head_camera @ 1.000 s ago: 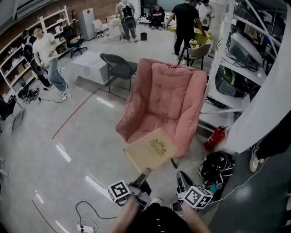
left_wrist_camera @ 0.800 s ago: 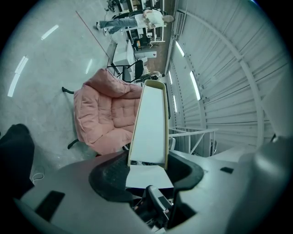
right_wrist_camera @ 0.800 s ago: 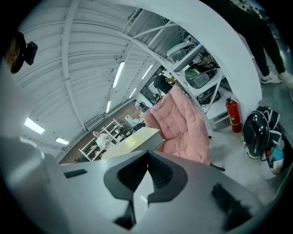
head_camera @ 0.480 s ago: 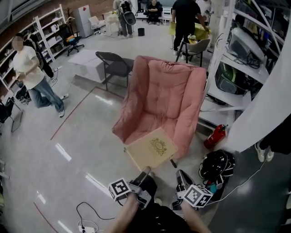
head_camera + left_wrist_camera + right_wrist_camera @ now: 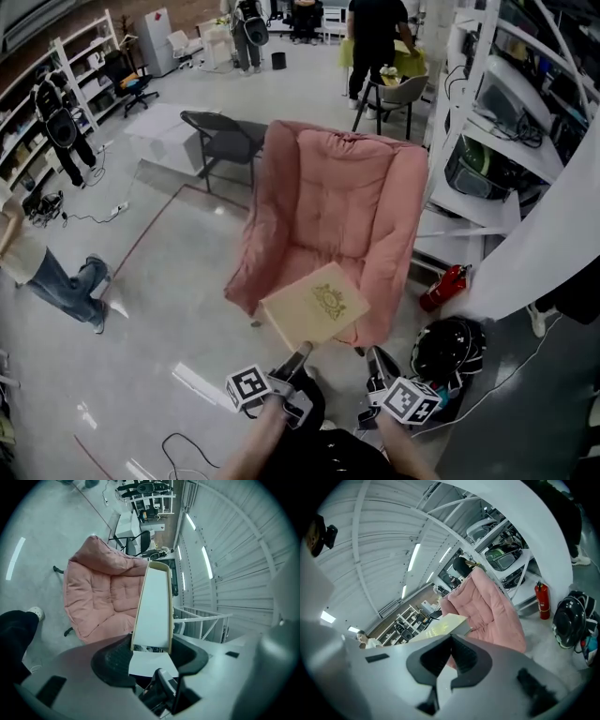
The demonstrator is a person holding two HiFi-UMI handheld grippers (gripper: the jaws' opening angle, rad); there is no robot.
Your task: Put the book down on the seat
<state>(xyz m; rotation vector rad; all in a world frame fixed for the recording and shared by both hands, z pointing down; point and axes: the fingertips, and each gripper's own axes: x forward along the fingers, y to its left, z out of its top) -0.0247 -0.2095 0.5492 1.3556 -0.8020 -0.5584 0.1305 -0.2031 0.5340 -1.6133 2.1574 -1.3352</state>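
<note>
A tan hardback book [image 5: 314, 305] with a gold emblem hangs flat over the front edge of the pink padded chair's seat [image 5: 298, 265], held above the cushion. My left gripper [image 5: 301, 353] is shut on the book's near edge; in the left gripper view the book [image 5: 152, 604] stands edge-on between the jaws of the left gripper [image 5: 151, 645], with the chair [image 5: 98, 597] beyond. My right gripper [image 5: 375, 356] hangs beside it, shut and empty. The right gripper view shows the right gripper [image 5: 451, 640] with its jaws meeting, and the book [image 5: 436, 627] and chair [image 5: 490, 606] ahead.
A red fire extinguisher [image 5: 444, 286] and a black helmet [image 5: 448, 345] lie right of the chair. A black folding chair [image 5: 220, 139] stands behind it on the left. White shelving [image 5: 497, 112] lines the right. A person [image 5: 47, 272] walks at the left; cables [image 5: 183, 445] cross the floor.
The book and both grippers have come closer to the pink chair, the book now over the seat's front edge. The person at the left has walked toward the lower left.
</note>
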